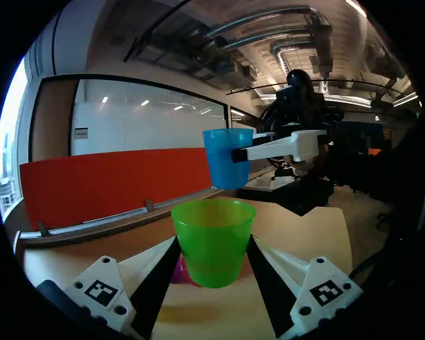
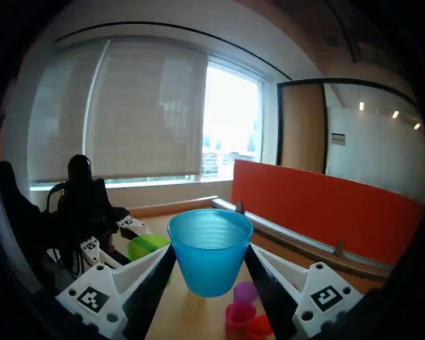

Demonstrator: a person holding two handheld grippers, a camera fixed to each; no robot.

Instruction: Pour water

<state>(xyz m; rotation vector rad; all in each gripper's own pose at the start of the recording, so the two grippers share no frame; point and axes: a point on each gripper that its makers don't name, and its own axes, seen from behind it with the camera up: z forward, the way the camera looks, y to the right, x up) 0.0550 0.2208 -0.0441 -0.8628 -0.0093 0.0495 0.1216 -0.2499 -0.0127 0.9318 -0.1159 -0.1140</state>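
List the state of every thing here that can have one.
Left tool: shut on the green cup.
Green cup: upright, gripped on both sides.
Right tool: shut on the blue cup.
Blue cup: upright, not tilted, held in the air; contents cannot be told.
Pink small cup: standing on the table, mouth up.
Window blind: lowered.

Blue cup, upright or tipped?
Upright: the blue cup has its rim level on top, between the right gripper's jaws. Whether it holds water, cannot tell.
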